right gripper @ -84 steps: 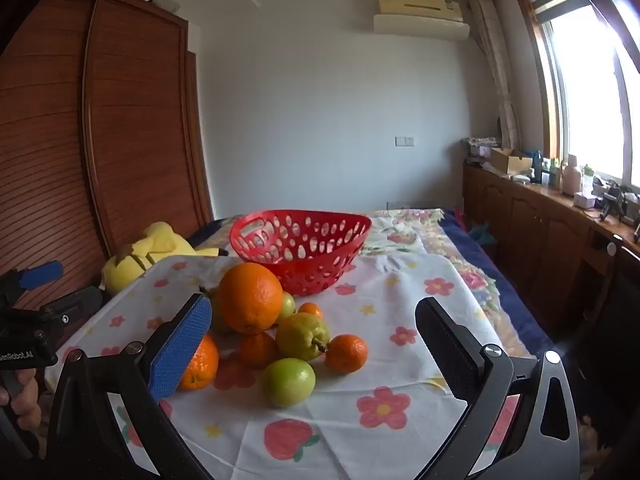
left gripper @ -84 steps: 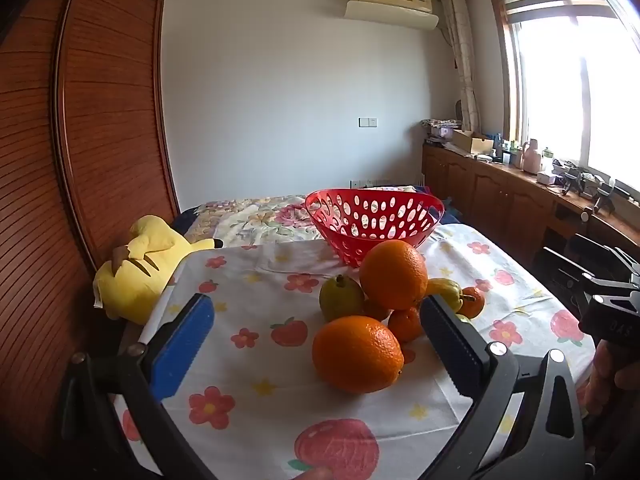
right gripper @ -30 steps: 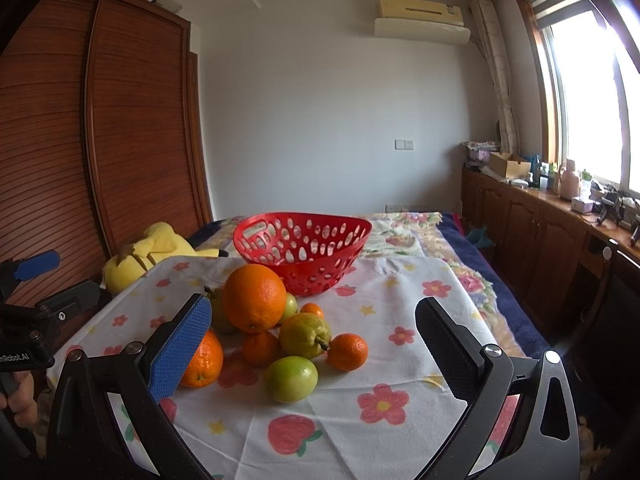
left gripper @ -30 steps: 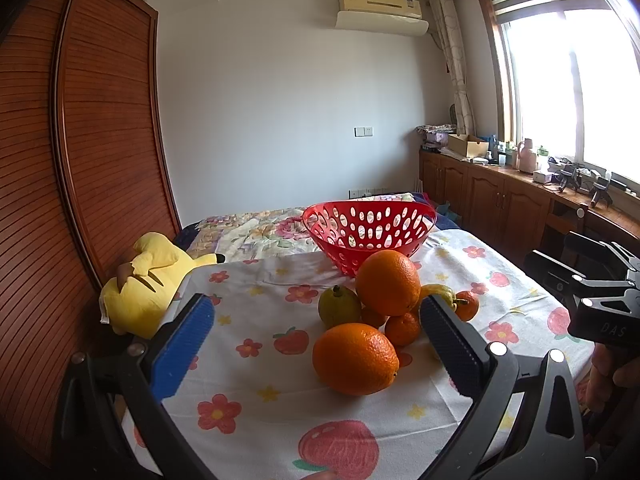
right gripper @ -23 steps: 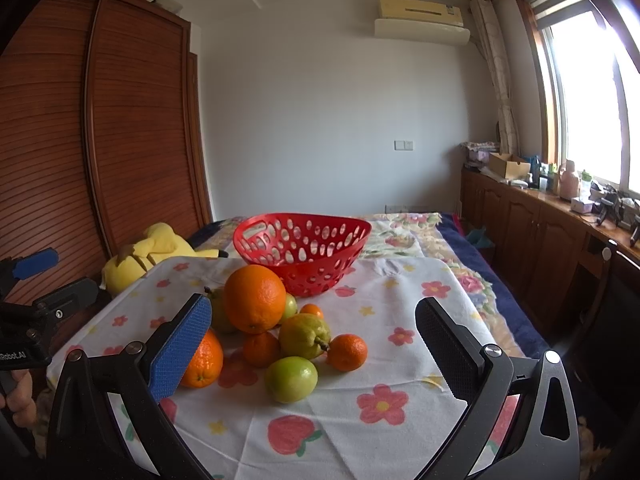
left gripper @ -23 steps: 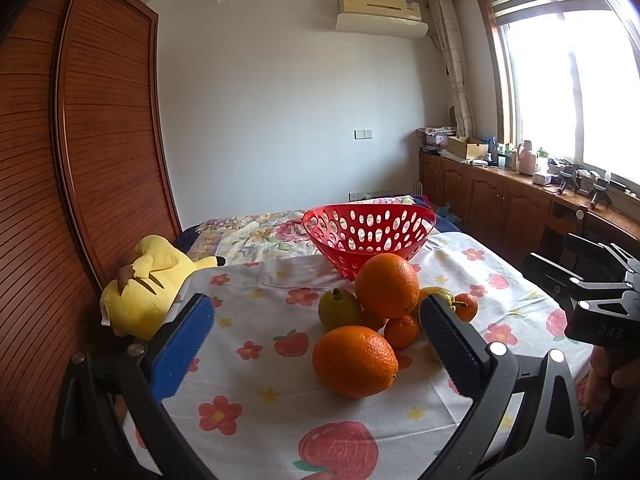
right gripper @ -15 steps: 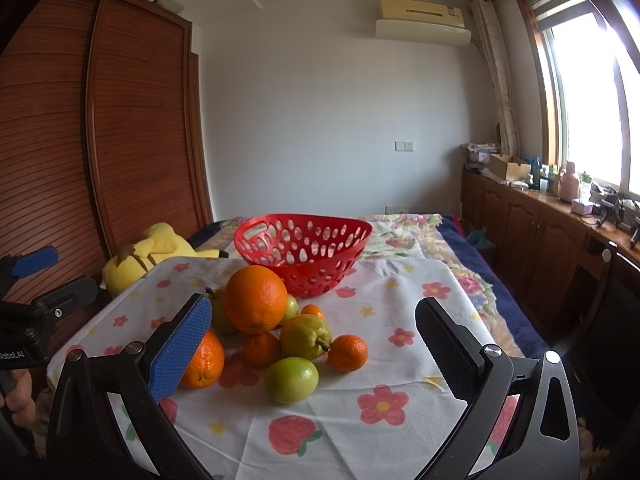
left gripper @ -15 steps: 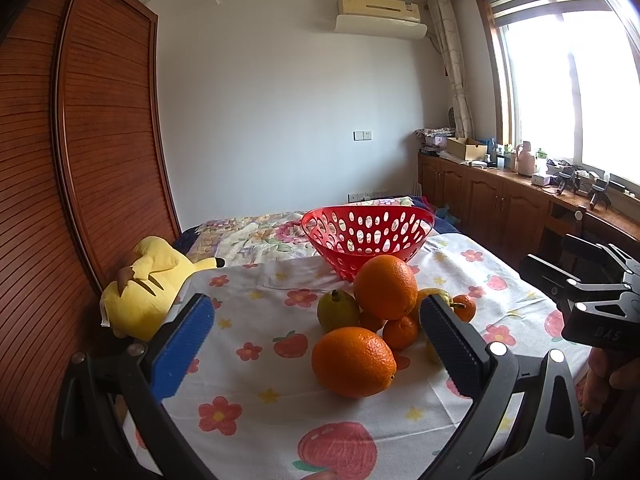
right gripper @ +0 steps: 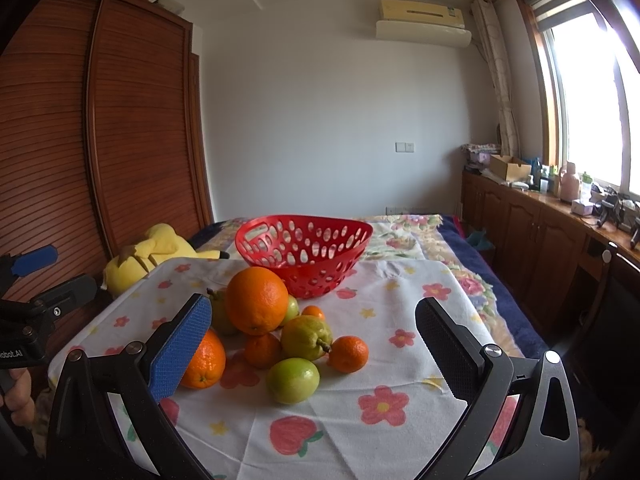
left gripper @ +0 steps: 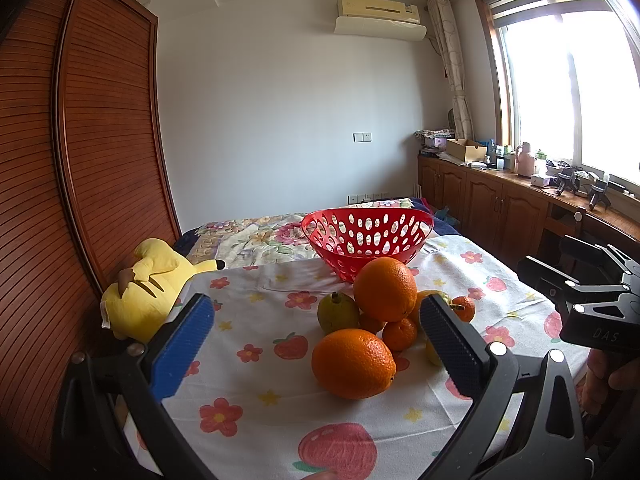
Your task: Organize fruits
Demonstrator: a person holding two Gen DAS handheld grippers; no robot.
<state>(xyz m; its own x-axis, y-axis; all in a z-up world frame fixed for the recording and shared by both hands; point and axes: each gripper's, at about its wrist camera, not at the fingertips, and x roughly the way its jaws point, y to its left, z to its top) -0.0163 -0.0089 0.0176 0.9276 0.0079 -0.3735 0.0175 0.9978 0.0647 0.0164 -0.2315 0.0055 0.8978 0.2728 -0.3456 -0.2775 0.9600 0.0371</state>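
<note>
A pile of fruit lies on a flowered tablecloth (left gripper: 256, 396). A big orange (left gripper: 353, 363) lies nearest in the left wrist view, and a second big orange (left gripper: 385, 289) rests on top of the pile. Around them are a green pear (left gripper: 338, 313), small tangerines (left gripper: 399, 333) and, in the right wrist view, a green apple (right gripper: 293, 380) and a yellow-green pear (right gripper: 306, 337). An empty red perforated basket (left gripper: 367, 234) stands behind the pile. My left gripper (left gripper: 316, 344) is open, short of the near orange. My right gripper (right gripper: 314, 346) is open, short of the green apple.
A yellow plush toy (left gripper: 148, 284) lies at the table's left edge against a wooden slatted wardrobe (left gripper: 80, 184). A bed with a floral cover (right gripper: 416, 236) is behind the basket. Wooden cabinets (right gripper: 532, 236) run under the window at right.
Both grippers have drawn back and risen slightly, so the fruit sits a little lower and farther in view. The jaws stay open and no fruit has moved.
</note>
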